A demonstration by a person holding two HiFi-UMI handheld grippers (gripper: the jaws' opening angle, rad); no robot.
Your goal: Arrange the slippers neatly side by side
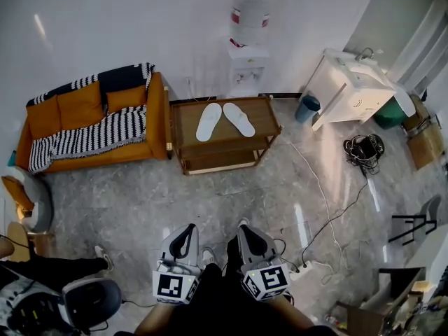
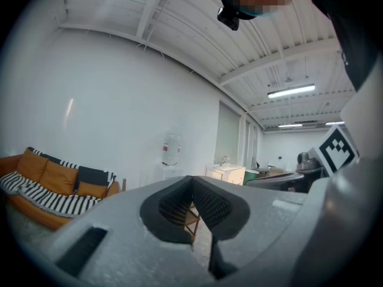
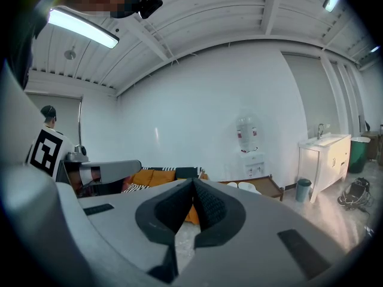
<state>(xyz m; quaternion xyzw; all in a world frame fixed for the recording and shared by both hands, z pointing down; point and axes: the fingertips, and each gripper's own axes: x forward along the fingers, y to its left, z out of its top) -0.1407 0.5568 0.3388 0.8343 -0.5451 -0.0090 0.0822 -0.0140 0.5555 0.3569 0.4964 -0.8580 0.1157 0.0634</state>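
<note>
1. Left tongs (image 1: 187, 229): fully closed, pads meeting at the tips, nothing between them. In the left gripper view the closed tips (image 2: 191, 179) point out across the room.

2. Right tongs (image 1: 243, 225): fully closed and likewise holding nothing. The right gripper view shows the pads pressed together (image 3: 193, 182).

3. I hold both tongs side by side at the near edge of the head view, over the grey marbled floor (image 1: 140, 201). They are well apart from the task items.

4. The two white slippers lie on the far wooden tabletop (image 1: 185, 115), soles down. The left slipper (image 1: 208, 122) and the right slipper (image 1: 239, 119) are just beside each other at their far ends and splay apart toward the near edge. They form a narrow V, not a parallel pair. Whether the far ends touch cannot be determined. In the right gripper view the pair (image 3: 242, 186) shows just right of the closed tips.

5. Surroundings:
- An orange sofa (image 1: 80, 105) with a black-and-white striped blanket (image 1: 91, 138) stands just left of the tabletop.
- A water dispenser (image 1: 248, 65) stands against the wall behind it.
- A white sink cabinet (image 1: 350, 86) is at the far right, with a blue bin (image 1: 306, 108) beside it.
- A white cable (image 1: 329, 187) runs across the floor on the right.
</note>
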